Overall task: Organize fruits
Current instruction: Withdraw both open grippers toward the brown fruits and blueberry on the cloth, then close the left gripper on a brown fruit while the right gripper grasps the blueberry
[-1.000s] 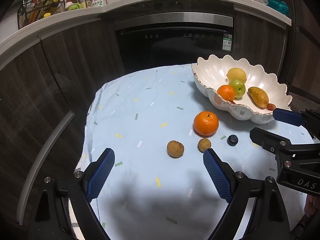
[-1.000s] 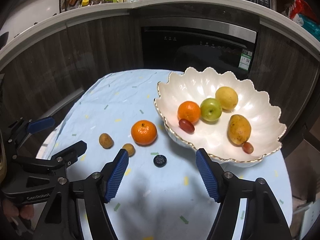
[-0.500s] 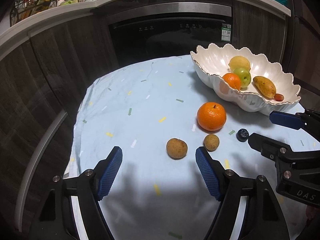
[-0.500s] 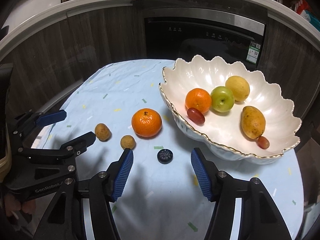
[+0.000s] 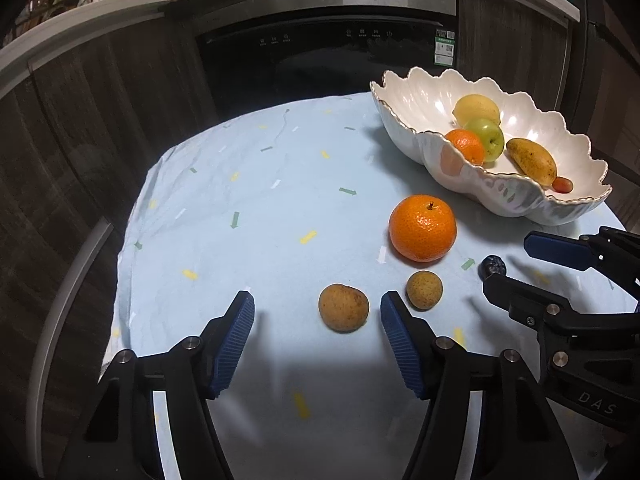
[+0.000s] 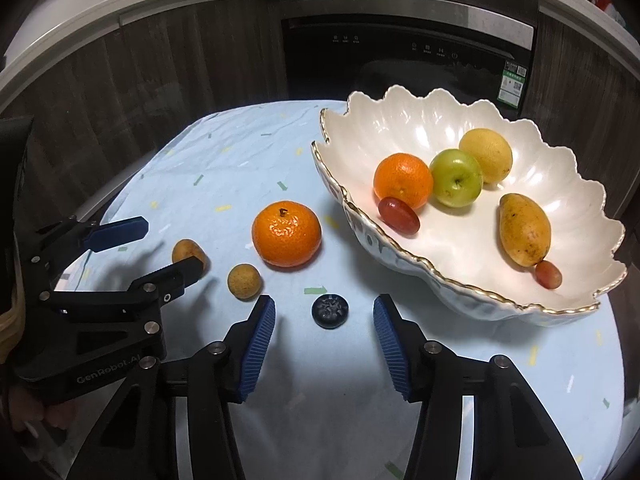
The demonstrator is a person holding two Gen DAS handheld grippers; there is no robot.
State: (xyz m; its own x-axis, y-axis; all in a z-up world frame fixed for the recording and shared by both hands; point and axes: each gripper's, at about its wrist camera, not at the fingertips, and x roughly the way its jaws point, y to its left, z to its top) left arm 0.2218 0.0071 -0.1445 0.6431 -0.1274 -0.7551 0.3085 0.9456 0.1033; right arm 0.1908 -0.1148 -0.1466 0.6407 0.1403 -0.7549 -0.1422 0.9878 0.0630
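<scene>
Pale-blue cloth [image 5: 248,208] flecked with small coloured dashes covered the round table, and the loose fruit lay along its near side. Furthest left, the larger longan [image 5: 343,308] sat between the tips of the left gripper [image 5: 317,316], nearer the right-hand finger but touched by neither pad; those jaws had just been closing and were not yet pressing on it. Just right of that finger lay the smaller longan [image 5: 424,290], outside the jaws, with the mandarin [image 5: 423,227] behind it, stem up. Next came the blueberry [image 6: 329,311], crown facing up, centred between the fingers of the right gripper [image 6: 324,318], whose jaws had also just been closing with clear gaps on both sides. From the left wrist camera the blueberry was half hidden behind the right gripper's black finger. Furthest right stood the scalloped white bowl [image 6: 400,120] holding a second mandarin, a green apple, a lemon, two red grapes and a small mango [image 6: 524,229], whose long axis ran from the bowl's middle toward its near rim. Its far rim was cut off from neither view.
</scene>
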